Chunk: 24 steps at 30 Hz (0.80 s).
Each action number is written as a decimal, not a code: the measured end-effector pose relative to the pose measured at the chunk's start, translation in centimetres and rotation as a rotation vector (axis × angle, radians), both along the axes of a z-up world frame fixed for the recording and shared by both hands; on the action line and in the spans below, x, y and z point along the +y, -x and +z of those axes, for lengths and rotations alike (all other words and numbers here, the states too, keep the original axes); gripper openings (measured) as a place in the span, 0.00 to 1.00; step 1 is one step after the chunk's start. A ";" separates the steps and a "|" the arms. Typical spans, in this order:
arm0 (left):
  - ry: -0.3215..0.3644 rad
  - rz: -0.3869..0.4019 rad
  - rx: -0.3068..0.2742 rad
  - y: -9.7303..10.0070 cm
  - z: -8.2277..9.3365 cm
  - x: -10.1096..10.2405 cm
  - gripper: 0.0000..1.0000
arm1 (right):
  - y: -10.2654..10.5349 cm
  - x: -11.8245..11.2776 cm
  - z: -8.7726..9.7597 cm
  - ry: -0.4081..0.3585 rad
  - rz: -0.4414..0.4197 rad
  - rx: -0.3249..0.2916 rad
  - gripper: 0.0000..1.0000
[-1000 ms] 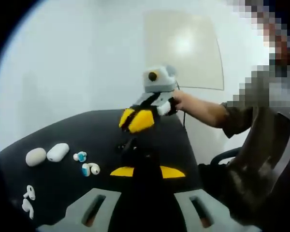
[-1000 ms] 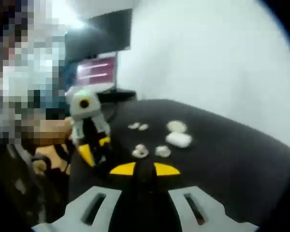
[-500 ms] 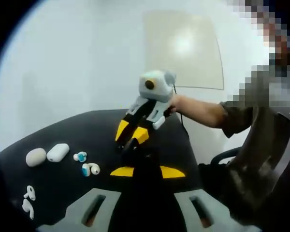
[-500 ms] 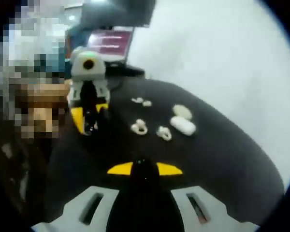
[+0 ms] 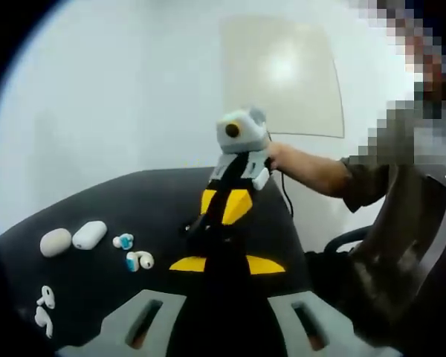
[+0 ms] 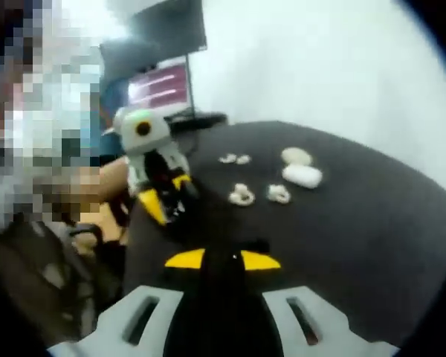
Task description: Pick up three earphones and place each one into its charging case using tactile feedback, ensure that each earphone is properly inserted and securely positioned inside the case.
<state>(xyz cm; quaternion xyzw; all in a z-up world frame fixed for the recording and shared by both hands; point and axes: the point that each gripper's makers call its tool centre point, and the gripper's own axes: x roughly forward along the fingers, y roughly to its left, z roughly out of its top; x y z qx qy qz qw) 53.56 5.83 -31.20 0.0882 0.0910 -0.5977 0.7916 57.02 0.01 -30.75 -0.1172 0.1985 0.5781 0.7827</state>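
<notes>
Two closed charging cases sit side by side on the black matte surface (image 5: 134,201): an off-white pebble-shaped case (image 5: 55,242) and, just beside it, a white oblong case (image 5: 88,234). Near them lie two small white-and-teal earphone pieces (image 5: 123,241) (image 5: 139,260). A pair of white stemmed earphones (image 5: 43,306) lies apart from these, at the lower left of the left gripper view.

Step in hand: the approach. Nothing is picked up; all earphones rest on the surface and the cases look shut. Both grippers hover above the surface, away from the items.

Left gripper (image 5: 227,264): yellow-tipped fingers together, nothing between them. Right gripper (image 6: 223,259): fingers likewise together and empty.

Next move, as I judge it: part one set of fingers, come down on a single earphone, and get a case open. The pieces are small and rounded, so a slip out of the grip is the risk.

View differences: the left gripper view shows the teal colouring and the right gripper (image 5: 224,207) held by a hand (image 5: 276,156) from the right. The right gripper view is blurred; earphones read as pale blobs, but it shows the left gripper (image 6: 161,204) and a lit monitor (image 6: 157,87) behind the surface.
</notes>
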 end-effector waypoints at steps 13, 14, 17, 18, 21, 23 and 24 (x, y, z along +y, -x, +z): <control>0.001 0.000 0.001 0.0 0.1 0.1 0.15 | -2.4 1.8 -1.5 0.062 0.009 0.078 0.13; 0.001 0.000 0.001 0.0 0.1 0.1 0.15 | -2.4 1.8 -1.4 0.057 0.007 0.083 0.13; 0.001 -0.001 0.002 0.0 0.1 0.1 0.15 | -2.5 1.8 -0.6 0.030 -0.012 0.083 0.12; 0.001 -0.001 0.002 0.0 0.1 0.1 0.15 | -2.6 1.9 0.4 -0.012 -0.023 0.053 0.12; 0.001 0.000 0.002 0.0 0.1 0.1 0.15 | -2.3 1.5 1.7 -0.056 -0.029 0.007 0.12; 0.001 -0.001 0.002 0.0 0.1 0.1 0.15 | -2.3 1.1 2.5 -0.073 -0.041 -0.055 0.12; 0.001 0.000 0.003 0.0 0.1 0.1 0.15 | -2.2 1.1 3.3 -0.103 -0.040 -0.101 0.12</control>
